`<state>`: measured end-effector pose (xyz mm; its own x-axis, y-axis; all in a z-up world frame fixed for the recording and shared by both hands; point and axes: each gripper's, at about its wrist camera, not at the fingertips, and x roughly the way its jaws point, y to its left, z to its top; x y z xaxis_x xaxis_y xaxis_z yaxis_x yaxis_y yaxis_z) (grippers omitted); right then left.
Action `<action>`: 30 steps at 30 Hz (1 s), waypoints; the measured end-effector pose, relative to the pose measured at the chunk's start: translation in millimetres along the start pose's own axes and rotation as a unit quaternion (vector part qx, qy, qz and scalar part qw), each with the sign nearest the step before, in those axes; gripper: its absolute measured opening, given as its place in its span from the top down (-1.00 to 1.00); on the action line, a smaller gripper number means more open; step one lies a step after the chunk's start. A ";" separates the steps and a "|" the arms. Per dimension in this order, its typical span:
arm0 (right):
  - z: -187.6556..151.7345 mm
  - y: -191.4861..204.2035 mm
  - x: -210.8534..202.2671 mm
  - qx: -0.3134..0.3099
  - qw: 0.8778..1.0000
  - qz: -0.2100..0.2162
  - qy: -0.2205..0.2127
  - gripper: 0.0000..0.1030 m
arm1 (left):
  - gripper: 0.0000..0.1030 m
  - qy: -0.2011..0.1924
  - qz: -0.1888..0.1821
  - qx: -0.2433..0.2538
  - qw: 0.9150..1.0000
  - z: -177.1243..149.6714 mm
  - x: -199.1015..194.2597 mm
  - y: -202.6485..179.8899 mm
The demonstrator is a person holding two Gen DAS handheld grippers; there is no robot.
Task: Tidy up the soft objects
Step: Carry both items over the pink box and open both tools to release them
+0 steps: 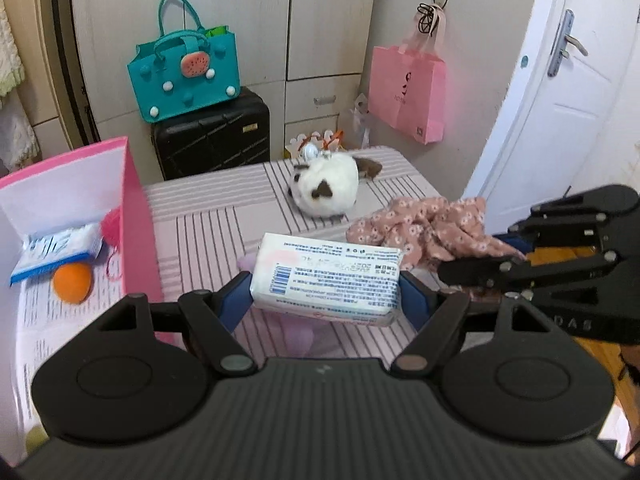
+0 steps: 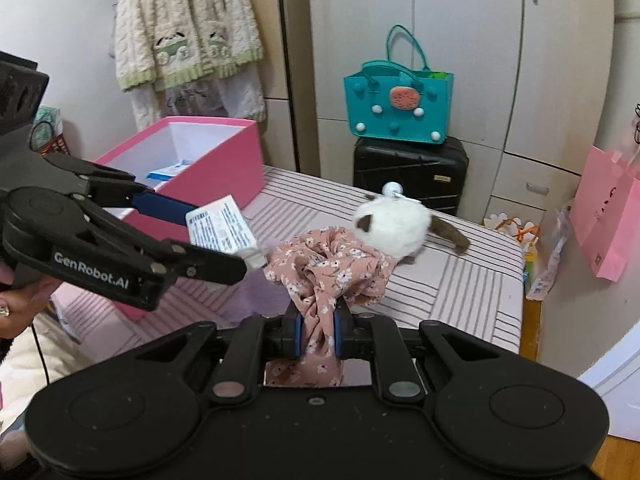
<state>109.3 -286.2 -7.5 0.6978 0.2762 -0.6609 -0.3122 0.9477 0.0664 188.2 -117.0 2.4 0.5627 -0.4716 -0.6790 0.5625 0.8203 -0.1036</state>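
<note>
- A white tissue pack [image 1: 326, 280] is being held across its short ends by the left gripper [image 1: 326, 300], the blue pads pressing on both ends; it is being carried clear above the striped worktop [image 1: 208, 224].
- The pack is being judged light and squashy, with a slick wrapper, so a grip on its ends is being kept firm but not crushing.
- A pink floral cloth [image 2: 332, 276] is being pinched in a bunched fold by the right gripper [image 2: 318, 336], its jaws nearly shut on the fabric, the rest hanging limp above the worktop's middle.
- The cloth is being judged light and floppy, likely to trail and snag.
- A white plush toy [image 2: 390, 226] is lying towards the far edge of the worktop.
- A pink box [image 1: 132, 208] at the worktop's left edge is being treated as the likely destination; another pack [image 1: 60, 254] and an orange ball [image 1: 73, 282] are lying in it.
</note>
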 end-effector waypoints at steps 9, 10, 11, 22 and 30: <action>-7.2 38.5 -13.9 -0.031 0.999 0.021 0.013 0.62 | -0.48 0.018 -0.011 0.008 1.000 -30.2 -34.7 10.7; -7.9 42.4 -14.0 -0.034 0.999 0.024 0.014 0.61 | -0.48 0.021 -0.013 0.009 1.000 -34.0 -38.2 12.1; -8.2 45.9 -14.4 -0.036 0.999 0.028 0.017 0.61 | -0.48 0.026 -0.016 0.008 0.999 -38.2 -42.1 13.8; 0.4 71.4 -14.7 -0.024 0.997 0.069 0.025 0.56 | -0.48 0.057 -0.035 0.005 0.998 -66.1 -76.4 34.4; 25.1 88.1 0.0 -0.002 0.991 0.129 0.042 0.56 | -0.49 0.088 -0.050 -0.028 0.994 -77.7 -103.1 67.4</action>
<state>98.0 -198.7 17.1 0.5377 0.4955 -0.6821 -0.4764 0.8461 0.2391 121.0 12.1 9.0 0.3884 -0.4922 -0.7790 0.5727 0.7912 -0.2144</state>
